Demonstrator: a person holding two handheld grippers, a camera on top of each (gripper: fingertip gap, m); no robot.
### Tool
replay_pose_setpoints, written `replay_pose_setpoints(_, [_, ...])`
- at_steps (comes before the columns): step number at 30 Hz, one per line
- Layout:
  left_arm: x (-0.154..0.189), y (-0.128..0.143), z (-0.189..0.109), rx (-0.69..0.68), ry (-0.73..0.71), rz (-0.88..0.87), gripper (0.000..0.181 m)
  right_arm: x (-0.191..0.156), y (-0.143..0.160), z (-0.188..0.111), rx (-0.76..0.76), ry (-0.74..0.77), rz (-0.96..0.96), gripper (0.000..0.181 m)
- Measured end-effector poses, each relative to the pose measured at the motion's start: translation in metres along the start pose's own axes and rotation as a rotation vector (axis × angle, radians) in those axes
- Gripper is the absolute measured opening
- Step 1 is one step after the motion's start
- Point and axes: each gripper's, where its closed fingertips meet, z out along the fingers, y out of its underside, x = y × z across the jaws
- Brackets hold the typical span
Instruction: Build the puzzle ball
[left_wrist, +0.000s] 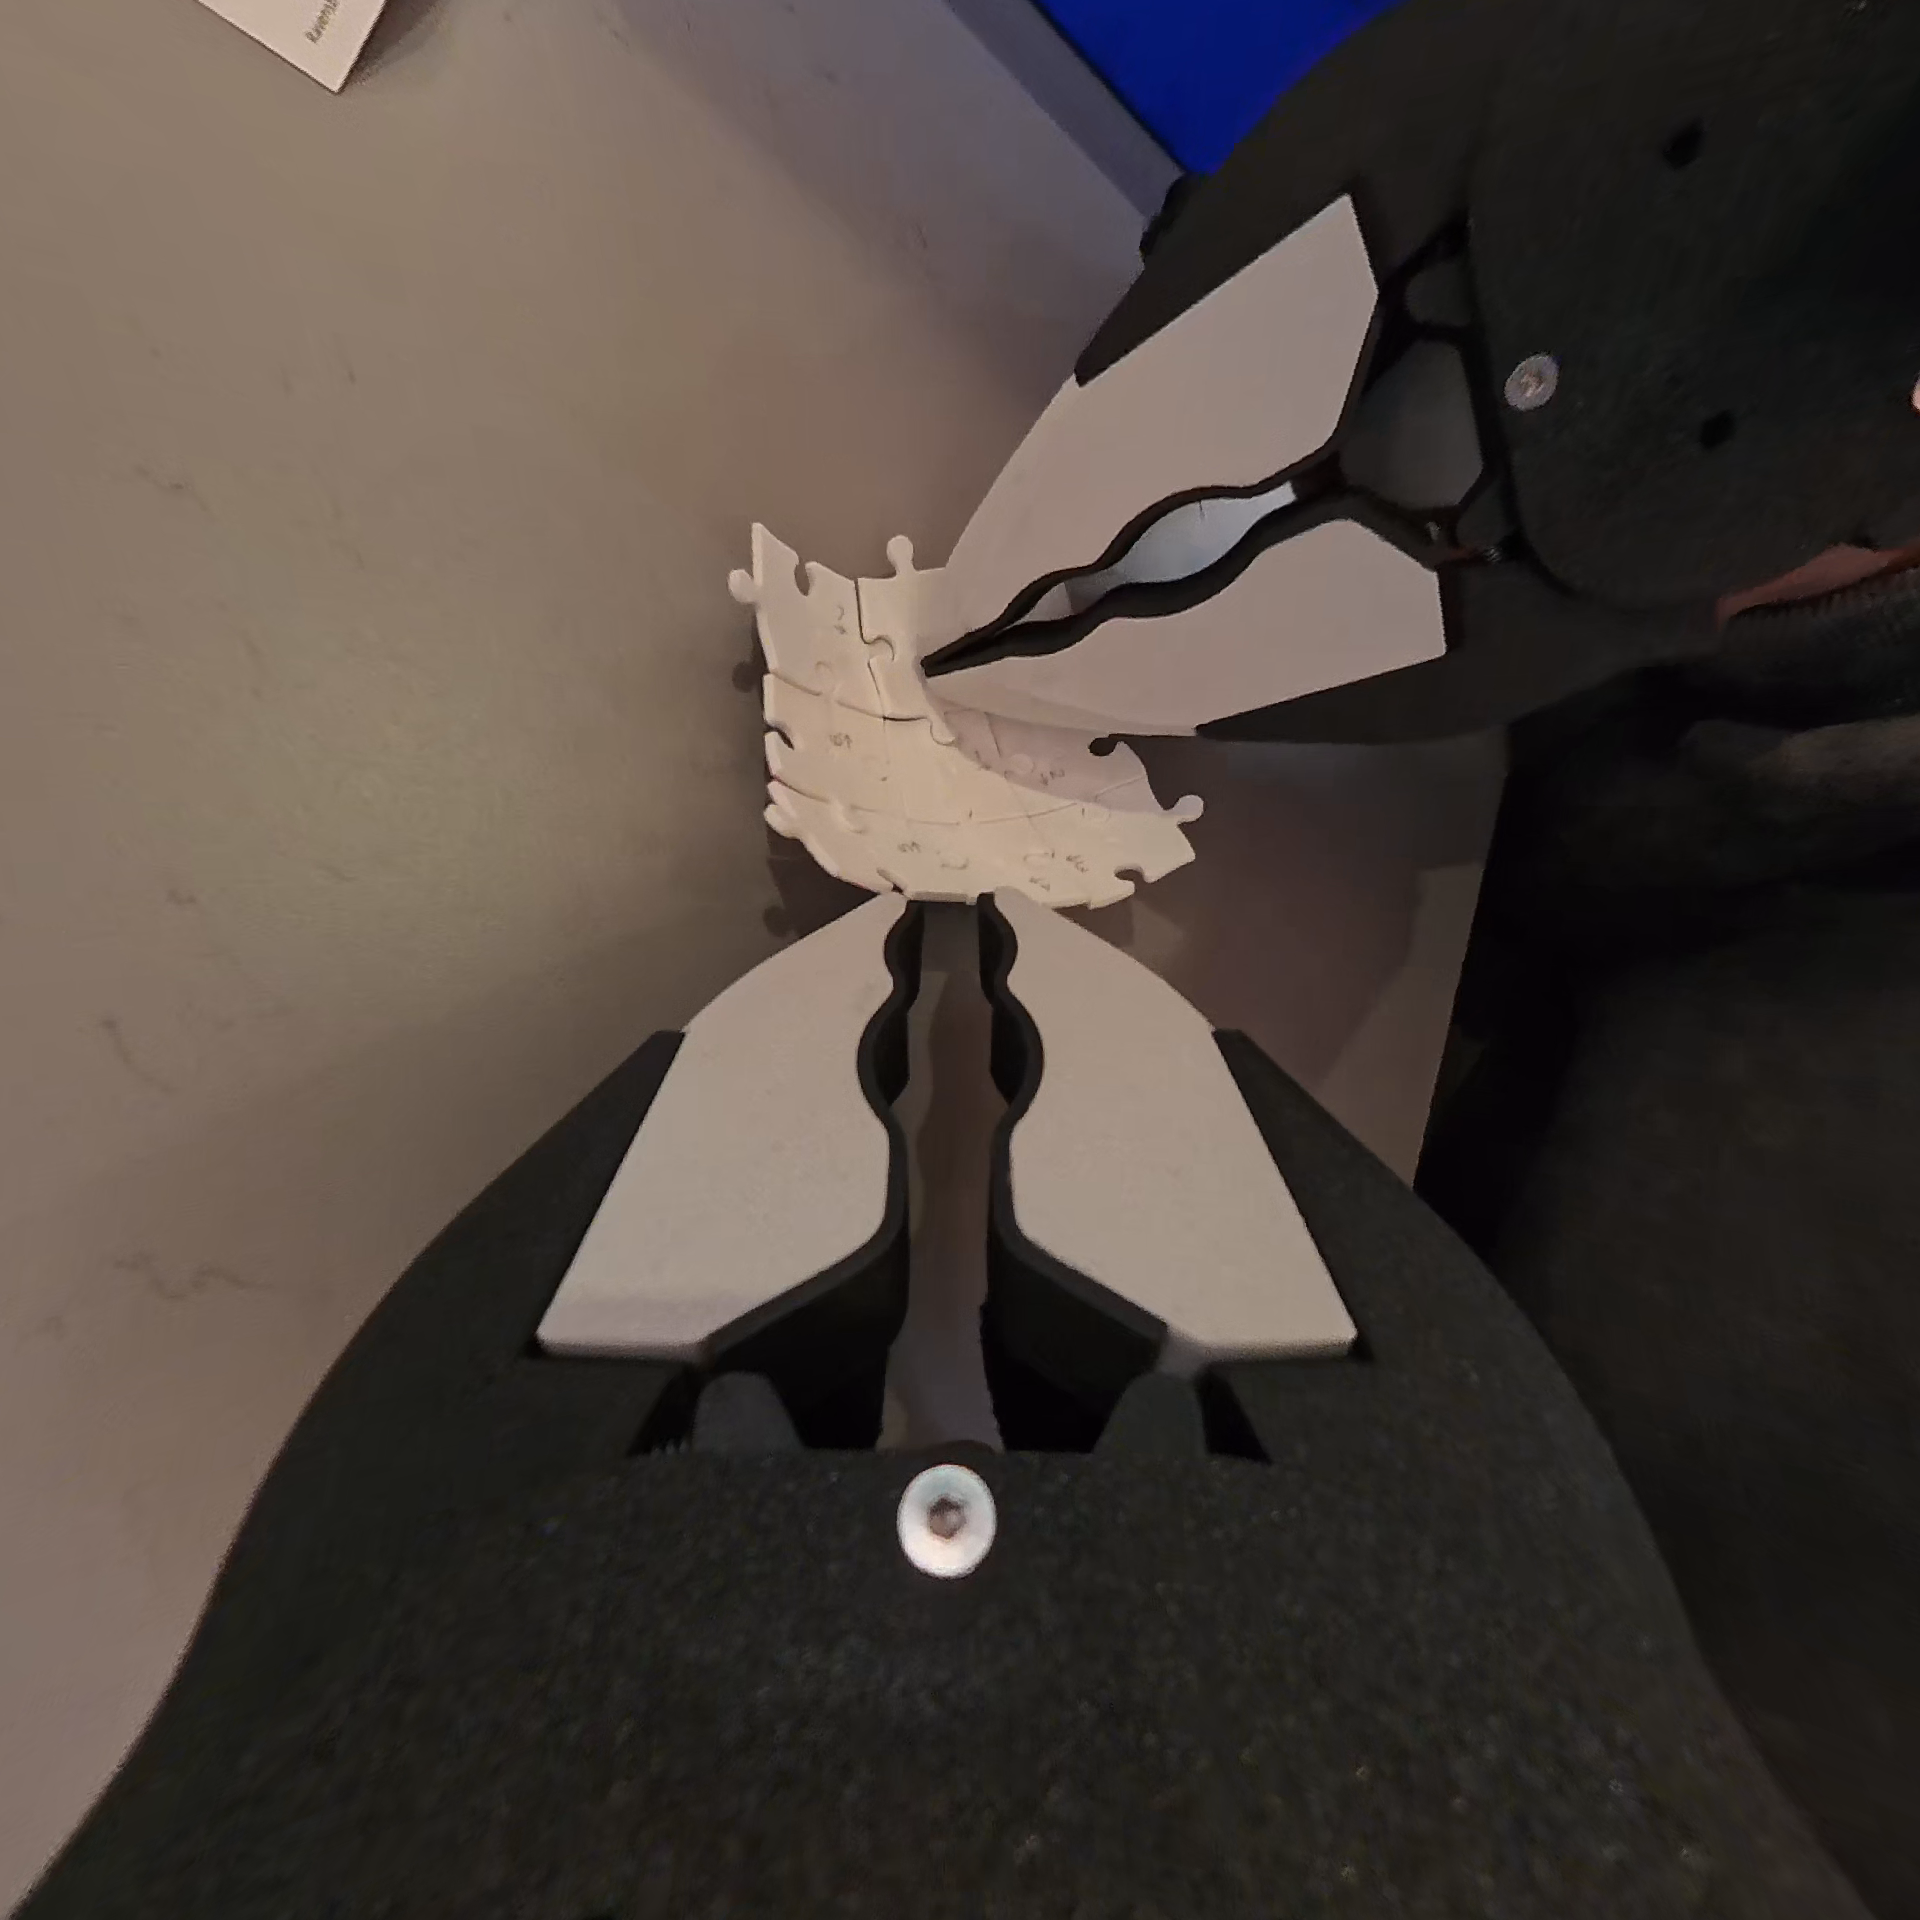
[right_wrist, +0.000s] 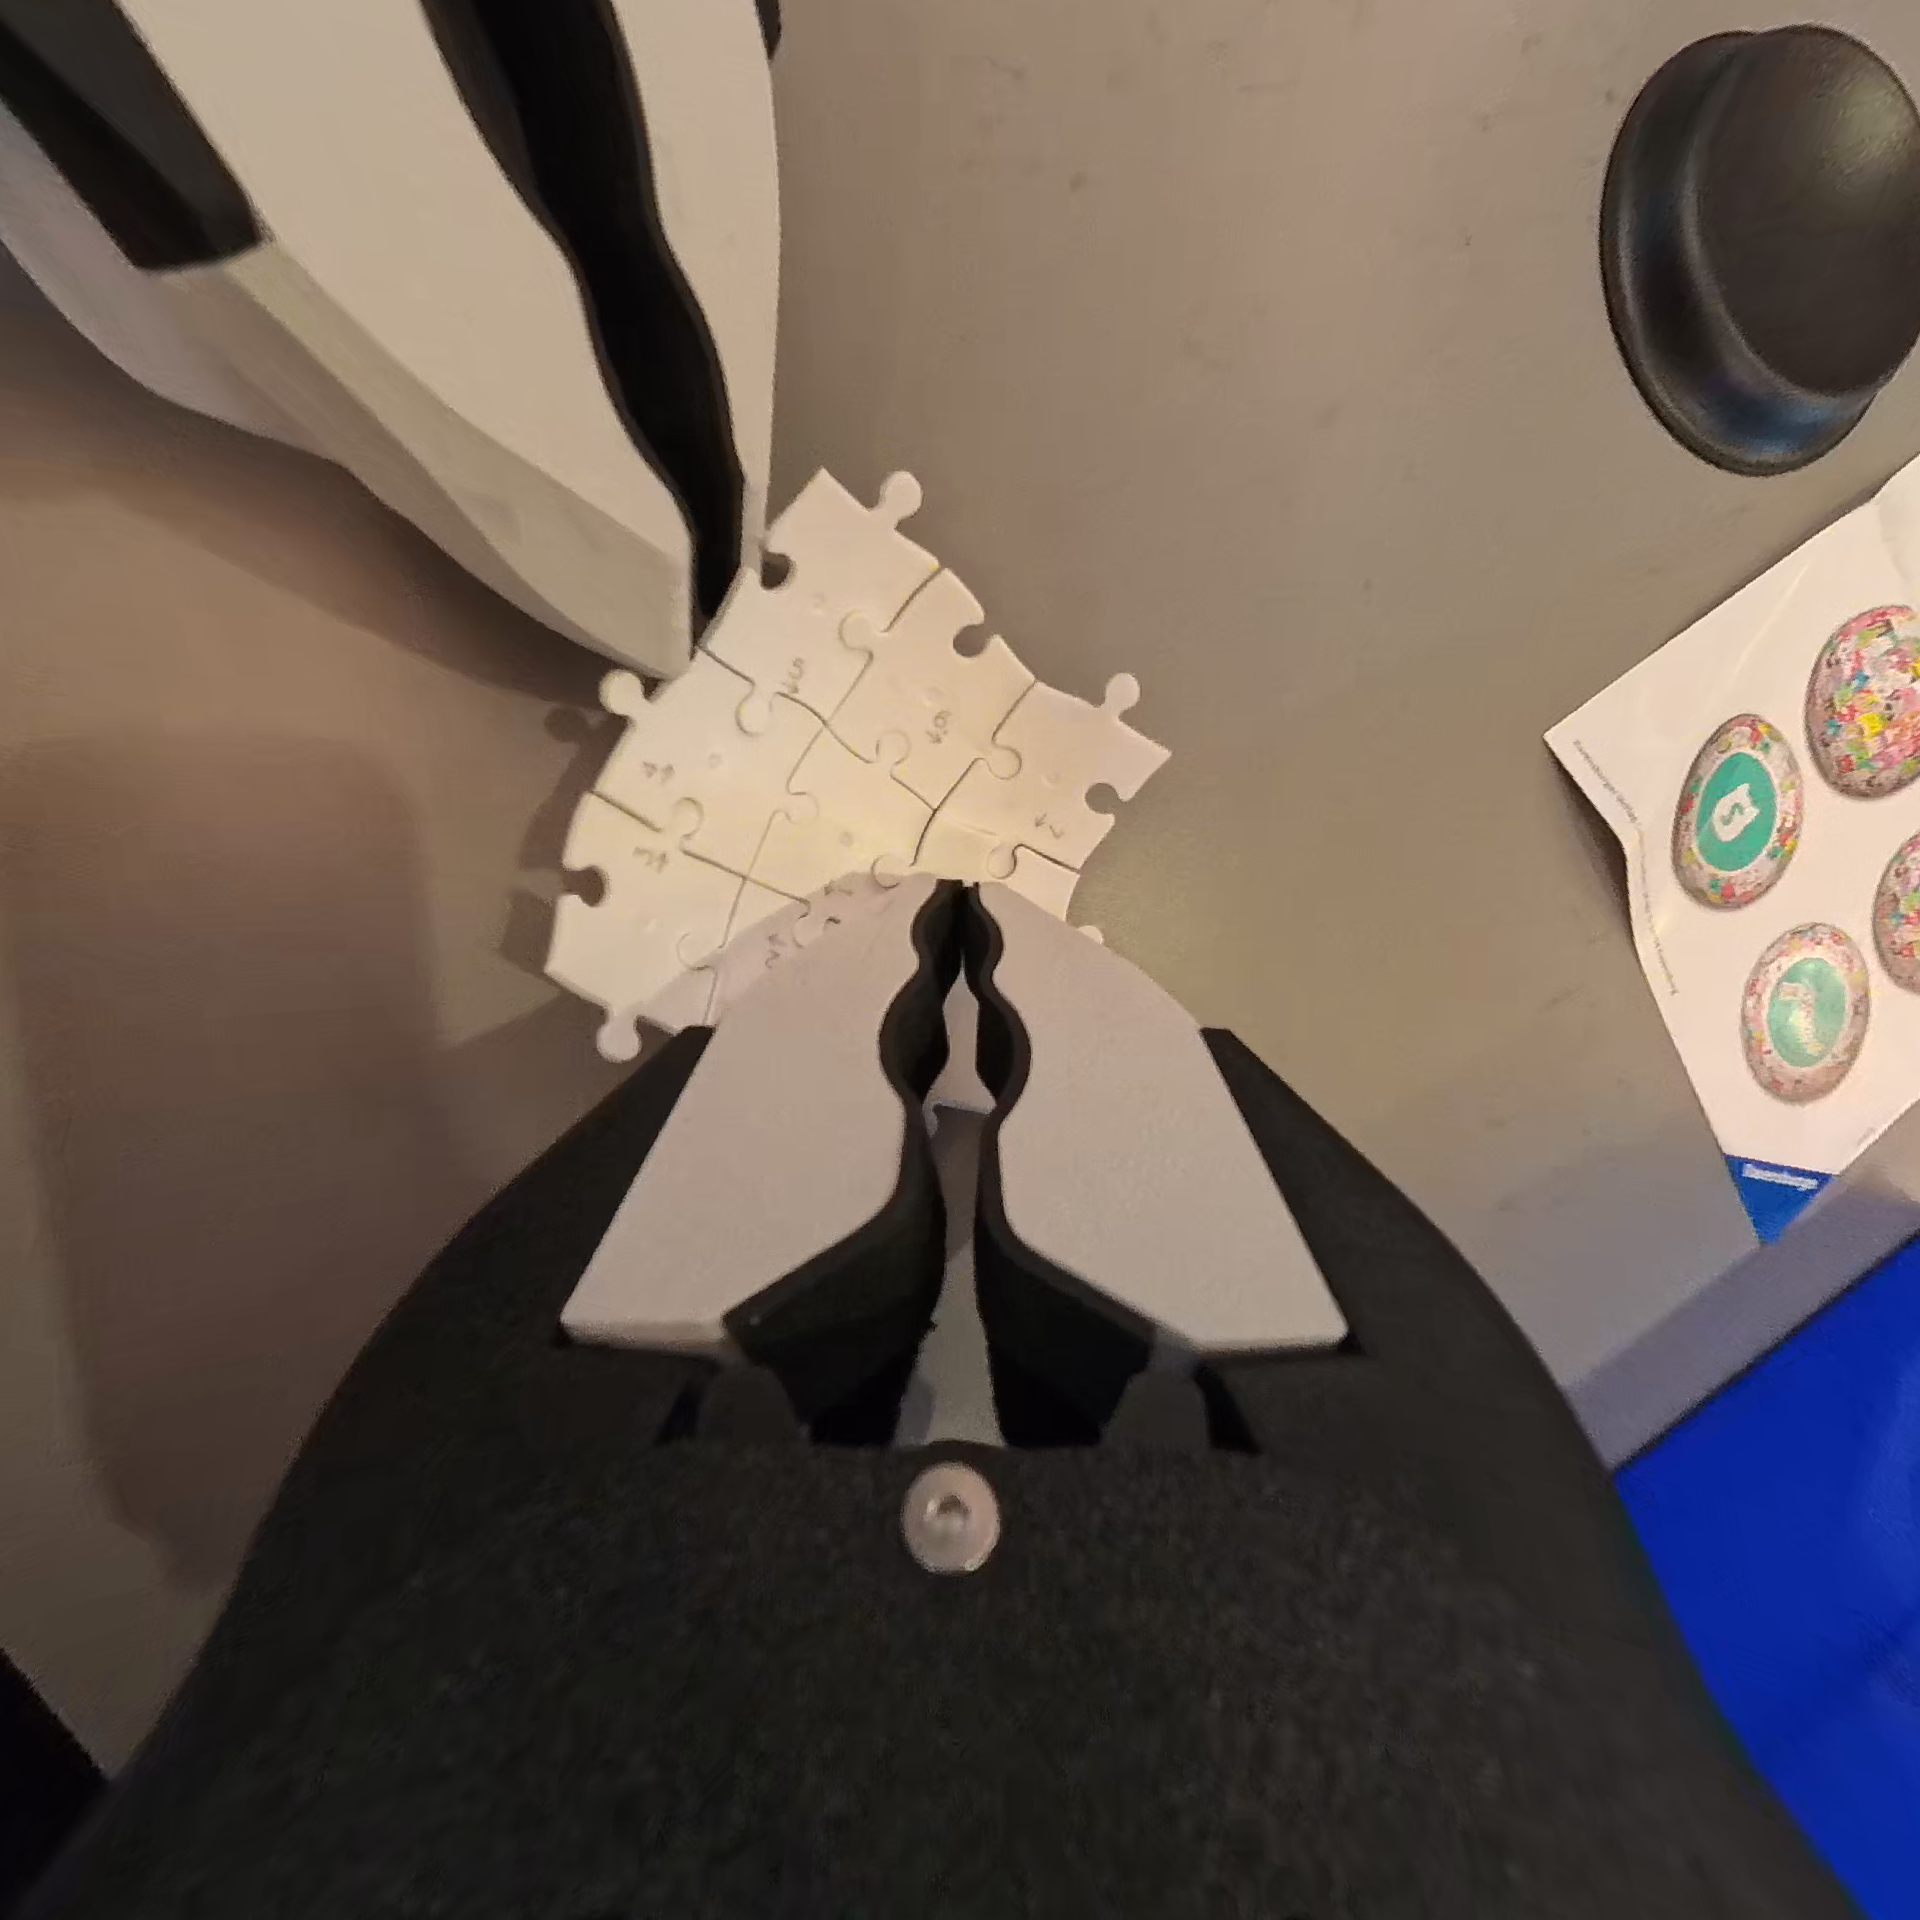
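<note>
A curved patch (left_wrist: 935, 769) of joined white puzzle pieces was held above a grey table (left_wrist: 364, 727). The left gripper (left_wrist: 948, 914) was clamped on its lower edge, the jaws nearly together. The right gripper (right_wrist: 961, 883) was closed on a piece at the patch's edge. The tabs should probably be lined up and pressed in gently, so that the seams are not sprung.

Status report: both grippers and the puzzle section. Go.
Left gripper shut on puzzle section, lower edge. Right gripper shut on its opposite edge. Section held off the table, partly built, white side showing. Nothing in the way.
</note>
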Motion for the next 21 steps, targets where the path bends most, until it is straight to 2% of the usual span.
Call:
replay_pose_setpoints(5, [0.000,-0.001,-0.001,0.006,-0.006,0.005,0.010,0.000,0.000,0.000,-0.057,-0.040,0.040,0.000])
replay_pose_setpoints(8, [0.001,-0.001,-0.001,0.008,-0.005,0.009,0.010,-0.001,-0.002,0.001,-0.022,-0.090,0.094,0.000])
replay_pose_setpoints(14, [0.000,0.000,0.000,0.003,-0.001,0.005,0.010,0.000,-0.011,-0.001,0.035,-0.098,0.109,0.000])
replay_pose_setpoints(21, [0.000,0.001,0.003,-0.002,0.002,0.007,0.007,-0.001,-0.008,0.006,0.023,-0.090,0.100,0.000])
